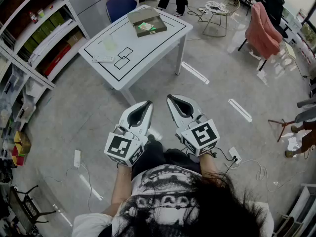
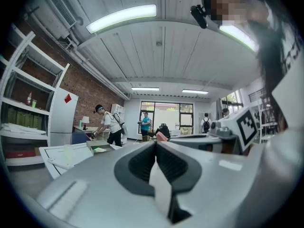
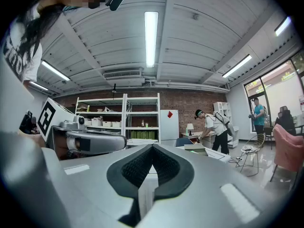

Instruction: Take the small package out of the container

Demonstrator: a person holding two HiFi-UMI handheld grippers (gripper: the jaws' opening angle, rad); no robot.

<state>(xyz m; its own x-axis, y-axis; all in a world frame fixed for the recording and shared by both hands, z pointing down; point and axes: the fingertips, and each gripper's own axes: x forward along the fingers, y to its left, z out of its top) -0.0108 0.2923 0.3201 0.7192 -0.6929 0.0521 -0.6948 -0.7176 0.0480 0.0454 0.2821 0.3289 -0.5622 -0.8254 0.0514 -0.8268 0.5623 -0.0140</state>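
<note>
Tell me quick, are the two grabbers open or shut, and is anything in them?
Left gripper: shut, holding nothing.
Right gripper: shut, holding nothing.

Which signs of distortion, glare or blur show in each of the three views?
Head view: fisheye bows the shelving and the white table; light is even. Left gripper view: the strip lamp glares, corners go black, the near left tongs look soft. Right gripper view: the ceiling curves, corners black.

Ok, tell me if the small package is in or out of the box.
In. The green package lies inside the open box on the white table.
</note>
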